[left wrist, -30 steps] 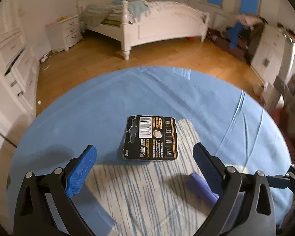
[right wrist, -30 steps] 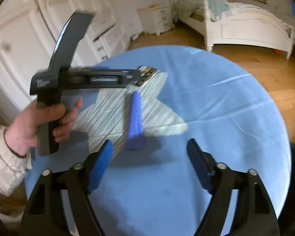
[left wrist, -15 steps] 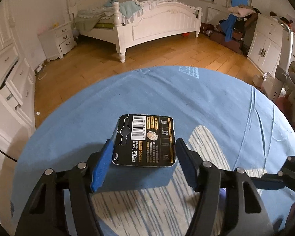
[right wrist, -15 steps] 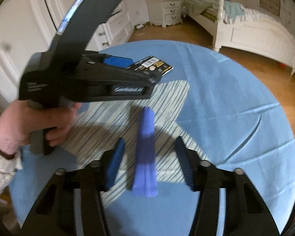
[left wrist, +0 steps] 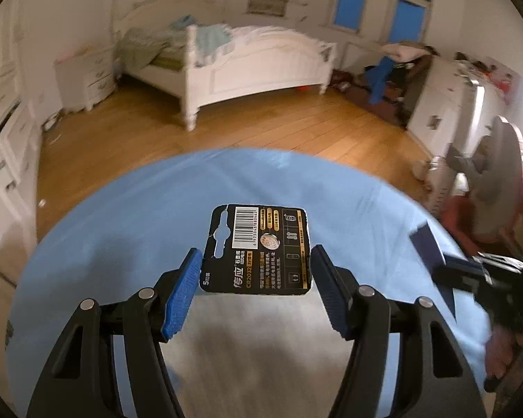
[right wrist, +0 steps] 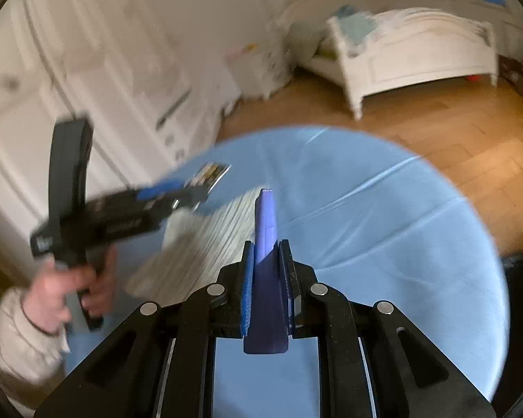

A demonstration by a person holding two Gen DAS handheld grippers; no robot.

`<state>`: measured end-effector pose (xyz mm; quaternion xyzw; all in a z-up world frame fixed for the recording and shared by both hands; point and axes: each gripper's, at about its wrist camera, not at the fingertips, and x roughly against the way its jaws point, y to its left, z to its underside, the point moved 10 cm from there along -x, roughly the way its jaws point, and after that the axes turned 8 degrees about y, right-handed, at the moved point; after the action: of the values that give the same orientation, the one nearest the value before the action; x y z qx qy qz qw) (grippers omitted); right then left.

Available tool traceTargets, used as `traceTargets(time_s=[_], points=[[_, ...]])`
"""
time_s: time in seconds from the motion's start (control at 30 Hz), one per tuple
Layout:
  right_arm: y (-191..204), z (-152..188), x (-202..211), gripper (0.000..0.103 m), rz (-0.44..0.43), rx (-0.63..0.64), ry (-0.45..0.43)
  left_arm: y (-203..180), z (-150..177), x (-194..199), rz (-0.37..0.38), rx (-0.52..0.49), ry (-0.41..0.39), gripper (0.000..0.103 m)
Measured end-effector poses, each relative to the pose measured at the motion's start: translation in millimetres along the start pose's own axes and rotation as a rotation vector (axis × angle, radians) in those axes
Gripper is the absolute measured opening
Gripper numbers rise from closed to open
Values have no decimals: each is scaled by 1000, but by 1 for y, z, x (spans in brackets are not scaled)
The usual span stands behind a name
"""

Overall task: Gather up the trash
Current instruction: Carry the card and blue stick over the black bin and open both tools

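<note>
the left gripper points down at a slant, its blue pads pressed on the two side edges of a black battery card, which hangs clear of the surface below. in the right wrist view a bare hand in a pale sleeve grips its handle. the right gripper also tilts downward, jaws nearly together, clamped on a flat purple strip that juts out past the fingertips.
</note>
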<state>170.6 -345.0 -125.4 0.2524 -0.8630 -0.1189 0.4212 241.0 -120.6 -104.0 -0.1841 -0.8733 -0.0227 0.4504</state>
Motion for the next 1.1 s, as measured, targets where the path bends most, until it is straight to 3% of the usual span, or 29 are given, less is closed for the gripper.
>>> traceTargets(time_s=[0.27, 0.57, 0.8, 1.1], points=[[-104, 6, 92, 15, 110, -155, -162, -117, -21, -1, 149, -118, -25, 63], [-216, 53, 147, 15, 201, -313, -216, -247, -12, -38, 310, -245, 46, 63], [-267, 94, 166, 15, 220, -404, -231, -301, 3, -56, 334, -304, 88, 63], [-298, 105, 157, 15, 230, -478, -223, -336, 13, -76, 337, -365, 121, 63]])
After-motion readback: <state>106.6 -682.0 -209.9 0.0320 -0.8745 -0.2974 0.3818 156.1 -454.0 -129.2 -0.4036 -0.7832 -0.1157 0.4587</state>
